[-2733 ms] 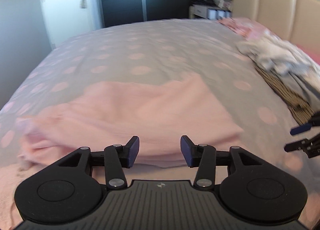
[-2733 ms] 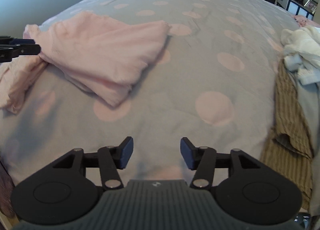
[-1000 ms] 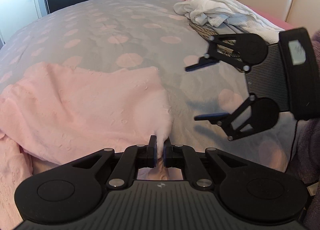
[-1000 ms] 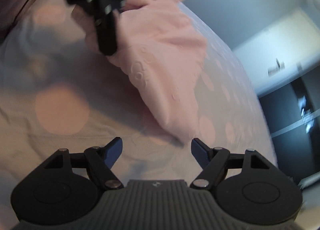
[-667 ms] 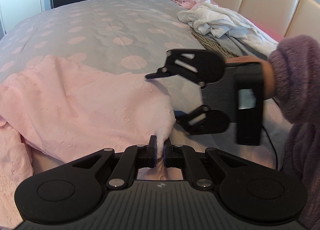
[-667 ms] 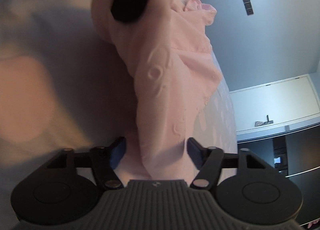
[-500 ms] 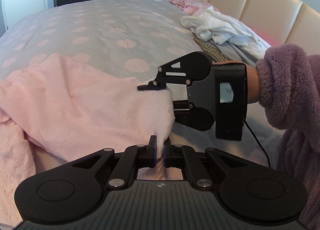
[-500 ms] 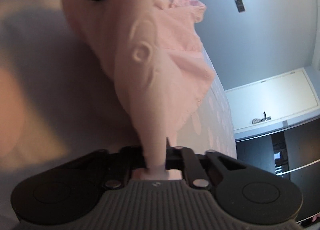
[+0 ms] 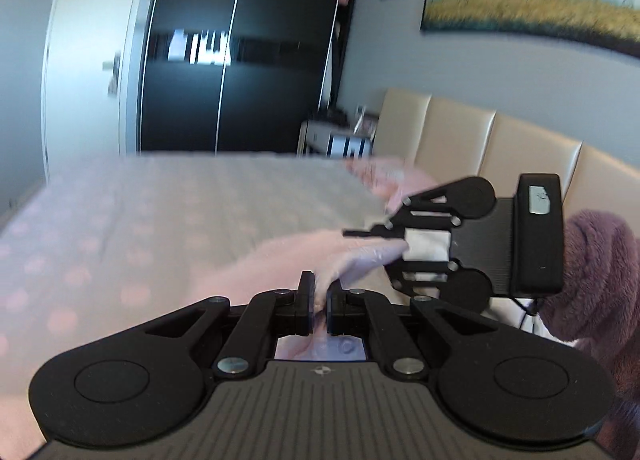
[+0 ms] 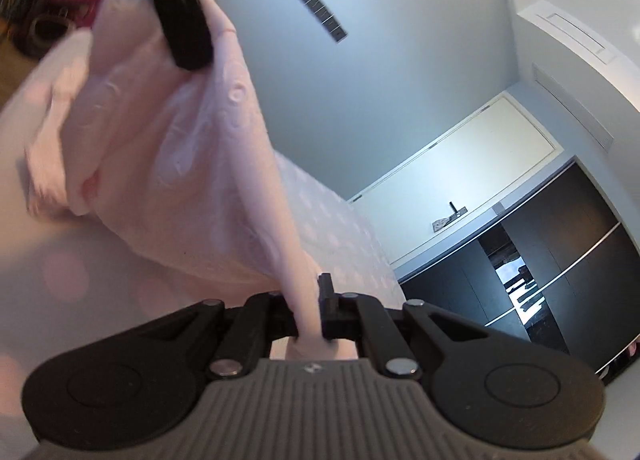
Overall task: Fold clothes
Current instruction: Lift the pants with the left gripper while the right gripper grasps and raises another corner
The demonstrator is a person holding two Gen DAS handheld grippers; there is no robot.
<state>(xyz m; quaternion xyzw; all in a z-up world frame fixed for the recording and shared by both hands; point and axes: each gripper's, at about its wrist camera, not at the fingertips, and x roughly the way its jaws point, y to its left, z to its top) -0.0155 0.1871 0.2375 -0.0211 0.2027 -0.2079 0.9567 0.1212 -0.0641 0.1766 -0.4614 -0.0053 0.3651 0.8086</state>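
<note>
Over on the far left stands a white door (image 9: 86,72), then the tall black glossy wardrobe (image 9: 240,60), and beneath them stretches the grey bed cover with pale pink dots (image 9: 140,220). Front and centre, the left gripper (image 9: 318,302) has its jaws pinched tight on an edge of the pale pink embossed fabric garment (image 9: 304,256), which runs up off the bed cover and across to the right. And there is the right gripper (image 9: 372,234), turned on its side, jaws closed as well, with the same pink cloth caught in them; a fuzzy purple sleeve (image 9: 592,272) sits just behind it. Further right, the beige padded headboard (image 9: 480,140) lines the wall under a long landscape painting (image 9: 532,8). From the right wrist view, the right gripper (image 10: 310,314) clamps a bunched strip of the garment (image 10: 192,140), and the cloth rises taut to the left gripper (image 10: 182,16) at the top left, the rest billowing below between the two. The garment hangs above the bed, gripped at two points; the picture is blurred, so its lower hem cannot be made out.
</note>
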